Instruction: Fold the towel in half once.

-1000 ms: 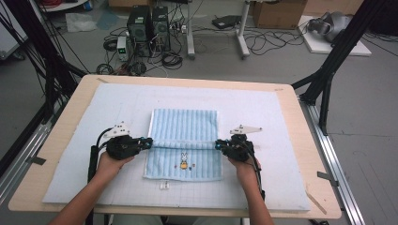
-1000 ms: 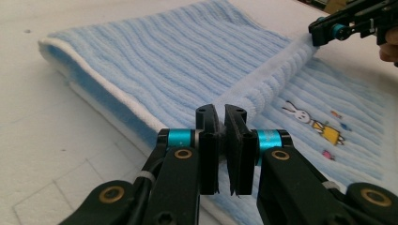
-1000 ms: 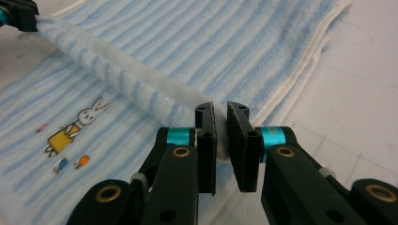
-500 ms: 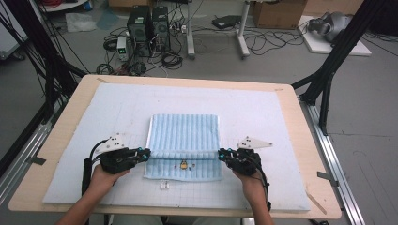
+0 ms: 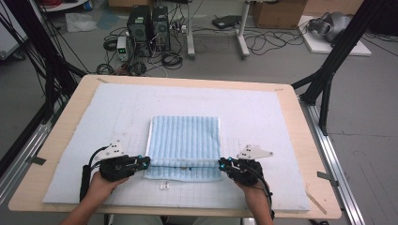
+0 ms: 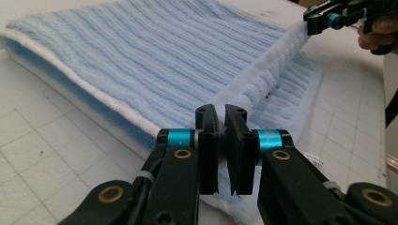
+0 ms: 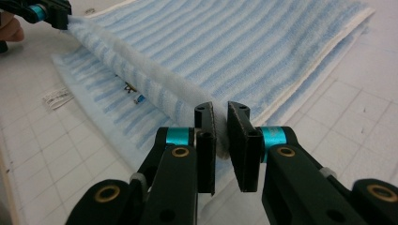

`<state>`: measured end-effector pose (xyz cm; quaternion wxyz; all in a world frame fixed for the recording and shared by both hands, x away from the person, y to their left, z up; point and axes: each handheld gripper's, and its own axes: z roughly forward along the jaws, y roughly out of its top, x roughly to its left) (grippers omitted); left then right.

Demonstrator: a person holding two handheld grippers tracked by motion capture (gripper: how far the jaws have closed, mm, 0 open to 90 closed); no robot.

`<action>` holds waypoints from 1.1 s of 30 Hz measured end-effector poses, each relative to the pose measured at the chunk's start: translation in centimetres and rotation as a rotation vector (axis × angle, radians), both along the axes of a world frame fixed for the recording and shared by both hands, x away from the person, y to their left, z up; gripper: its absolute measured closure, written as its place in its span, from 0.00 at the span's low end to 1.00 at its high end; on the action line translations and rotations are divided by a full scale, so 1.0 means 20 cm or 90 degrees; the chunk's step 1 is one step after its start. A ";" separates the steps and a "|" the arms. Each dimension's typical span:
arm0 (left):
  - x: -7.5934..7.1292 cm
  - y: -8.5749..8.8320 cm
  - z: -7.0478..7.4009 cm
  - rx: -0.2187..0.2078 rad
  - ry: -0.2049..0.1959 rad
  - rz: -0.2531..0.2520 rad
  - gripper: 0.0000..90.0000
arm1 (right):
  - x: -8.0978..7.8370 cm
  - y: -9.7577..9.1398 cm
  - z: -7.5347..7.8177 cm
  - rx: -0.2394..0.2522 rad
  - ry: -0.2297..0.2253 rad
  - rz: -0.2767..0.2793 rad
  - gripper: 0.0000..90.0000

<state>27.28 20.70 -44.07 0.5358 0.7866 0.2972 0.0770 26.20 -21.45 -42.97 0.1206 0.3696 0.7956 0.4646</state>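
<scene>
Clearly we are handling something soft and light: a blue striped towel (image 5: 185, 140) lying folded on the white mat (image 5: 281, 122) that covers the worktop (image 5: 309, 140), near its front edge. Our left claw (image 5: 147, 162) is clamped on one end of the fold and our right claw (image 5: 220, 164) on the other, so a ridge of cloth is stretched between them. We judge the terry limp and grippy, not slippery; it will sag wherever it is unsupported. The thick corners of the fold are the best places to pinch, both layers together, keeping the ridge taut. A small label (image 5: 164, 186) lies just beside the near edge.
</scene>
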 end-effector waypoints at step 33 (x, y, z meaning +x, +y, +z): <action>0.20 -0.02 0.00 0.027 0.017 0.096 0.71 | 0.00 0.14 -0.08 -0.163 -0.011 -0.005 0.64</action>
